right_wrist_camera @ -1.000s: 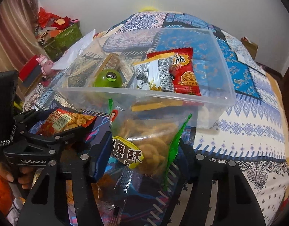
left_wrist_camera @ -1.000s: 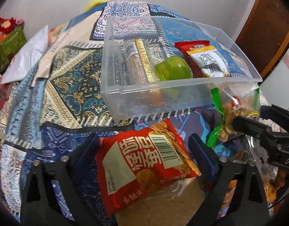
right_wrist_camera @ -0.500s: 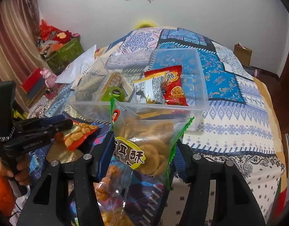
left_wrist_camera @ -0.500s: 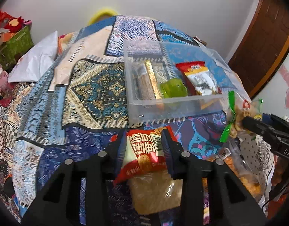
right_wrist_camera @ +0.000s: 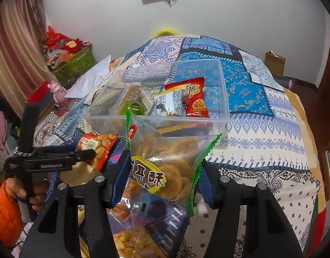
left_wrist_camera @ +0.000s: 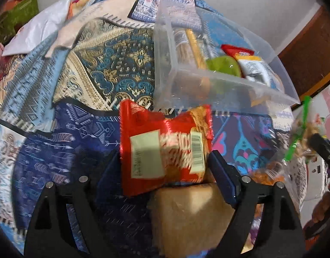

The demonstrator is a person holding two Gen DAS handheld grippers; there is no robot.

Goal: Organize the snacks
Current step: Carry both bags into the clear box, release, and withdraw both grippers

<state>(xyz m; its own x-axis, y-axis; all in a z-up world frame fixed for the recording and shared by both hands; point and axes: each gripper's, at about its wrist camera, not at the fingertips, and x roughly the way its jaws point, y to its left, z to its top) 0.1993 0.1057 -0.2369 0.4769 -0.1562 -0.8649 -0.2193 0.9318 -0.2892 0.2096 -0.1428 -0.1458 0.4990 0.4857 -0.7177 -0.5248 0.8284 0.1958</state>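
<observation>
The right gripper (right_wrist_camera: 162, 178) is clamped on a clear bag of round crisps (right_wrist_camera: 165, 167), held just short of the near wall of the clear bin (right_wrist_camera: 226, 107), which lies straight ahead of the jaws. The left gripper (left_wrist_camera: 165, 167), whose jaws have just been opening, stands wide around a red snack packet (left_wrist_camera: 162, 148) without visibly pressing it. That packet also lies just before the bin's near wall, left of the crisps.
</observation>
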